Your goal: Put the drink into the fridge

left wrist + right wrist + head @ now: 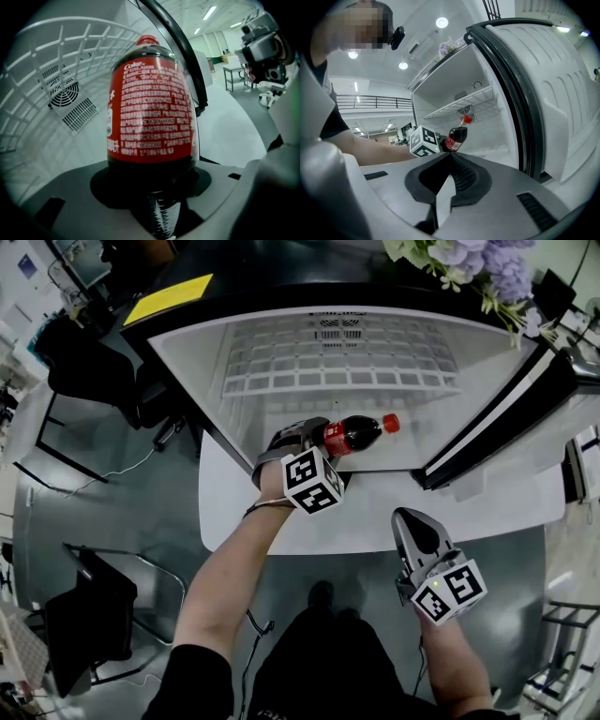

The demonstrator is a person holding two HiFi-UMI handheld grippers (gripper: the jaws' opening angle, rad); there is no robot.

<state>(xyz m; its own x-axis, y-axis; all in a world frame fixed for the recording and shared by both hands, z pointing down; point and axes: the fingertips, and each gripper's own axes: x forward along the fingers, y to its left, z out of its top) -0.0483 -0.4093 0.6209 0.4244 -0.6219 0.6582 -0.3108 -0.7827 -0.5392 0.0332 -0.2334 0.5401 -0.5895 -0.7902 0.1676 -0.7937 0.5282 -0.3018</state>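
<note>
The left claw [159, 190] stands wide and clamps the lower body of the cola bottle [151, 117]. It holds the bottle tilted, red cap toward the back wall, just inside the open fridge [394, 334], under the wire shelf [337, 381] and above the fridge floor. The right claw [450, 158] hangs empty outside the fridge, pads together, near the open door [555, 93].
</note>
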